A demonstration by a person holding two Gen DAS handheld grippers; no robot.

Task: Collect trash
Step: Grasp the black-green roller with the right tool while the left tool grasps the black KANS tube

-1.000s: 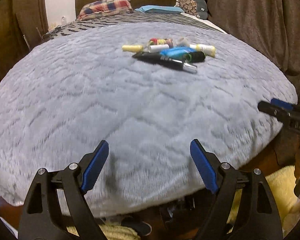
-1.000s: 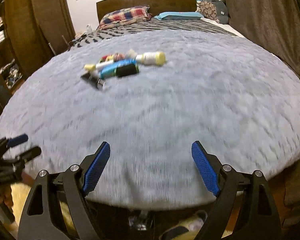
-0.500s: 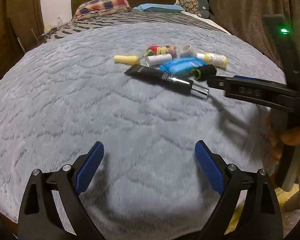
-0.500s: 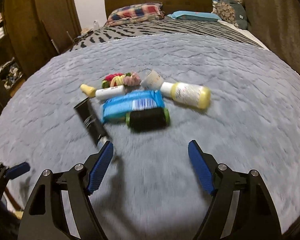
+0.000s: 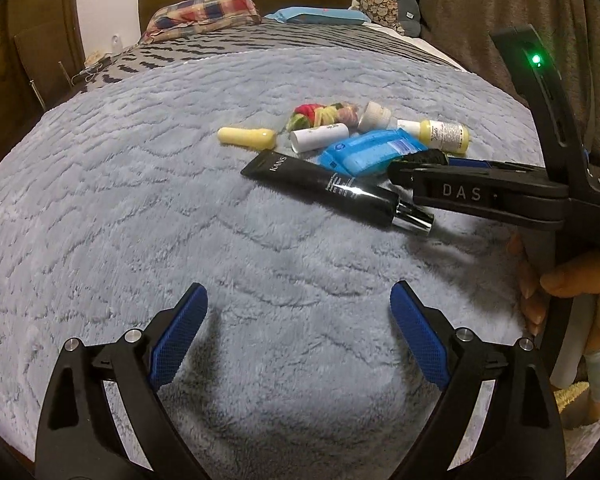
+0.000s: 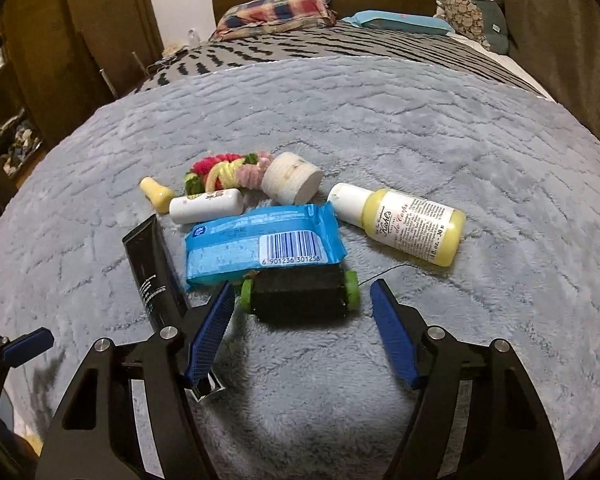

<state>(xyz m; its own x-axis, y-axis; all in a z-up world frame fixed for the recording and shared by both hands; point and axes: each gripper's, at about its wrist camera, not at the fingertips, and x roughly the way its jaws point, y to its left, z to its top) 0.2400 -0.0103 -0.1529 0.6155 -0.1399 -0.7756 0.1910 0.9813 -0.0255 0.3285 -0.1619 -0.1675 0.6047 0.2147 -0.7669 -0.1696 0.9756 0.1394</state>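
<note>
Left wrist view: left claw (image 5: pixel 299 320) hangs wide open over bare grey fleece blanket (image 5: pixel 140 220) on the bed, nothing between its pads. Trash pile sits ahead near blanket centre: black tube (image 5: pixel 324 186), blue wipes pack (image 5: pixel 370 150), yellow lotion bottle (image 5: pixel 440 136), white tube (image 5: pixel 318 138), pale yellow cap piece (image 5: pixel 246 137), colourful hair ties (image 5: pixel 320 114). Right claw's arm comes in from the right, held by a hand (image 5: pixel 560 276), tips at the pile.

Right wrist view: right claw (image 6: pixel 302 304) closing, pads on either side of the black thread spool (image 6: pixel 300 290) with green ends, not pressing yet. Spool lies just in front of wipes pack (image 6: pixel 260 244). Black tube (image 6: pixel 152 268) passes beside and under the left pad. Small white jar (image 6: pixel 290 178) on its side behind.
</note>
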